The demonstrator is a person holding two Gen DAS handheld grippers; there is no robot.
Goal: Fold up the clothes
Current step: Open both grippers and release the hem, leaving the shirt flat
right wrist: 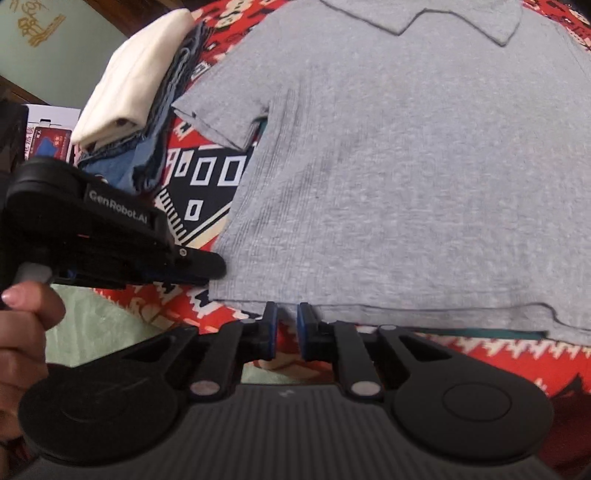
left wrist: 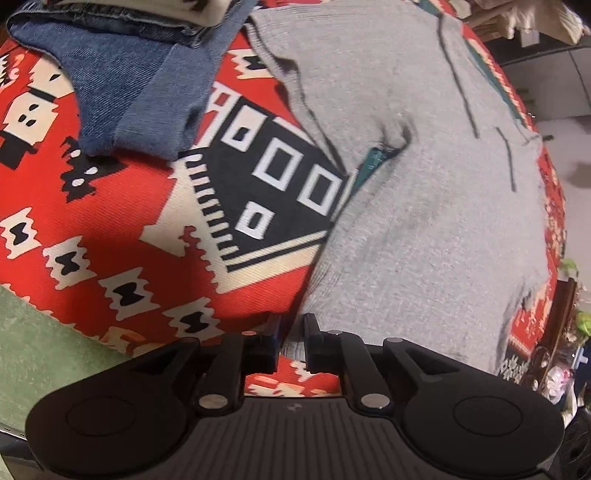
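Note:
A grey polo shirt [left wrist: 424,203] [right wrist: 406,184] lies flat on a red patterned blanket [left wrist: 110,221] [right wrist: 480,362], collar [right wrist: 424,14] at the far end and one short sleeve [right wrist: 221,118] spread to the left. My left gripper [left wrist: 291,328] [right wrist: 218,267] is at the shirt's near left hem corner. Its jaws stand a narrow gap apart with grey cloth showing in the gap and no pad pressing on it. My right gripper [right wrist: 287,308] hovers just short of the bottom hem, slightly open, with only the blanket showing between its fingers.
A stack of folded clothes, denim [left wrist: 129,92] [right wrist: 155,147] under a cream piece [right wrist: 136,74], sits left of the shirt. A teal layer [right wrist: 480,334] peeks out under the hem. A hand [right wrist: 22,332] holds the left gripper. Pale green floor [left wrist: 37,332] lies past the blanket's near edge.

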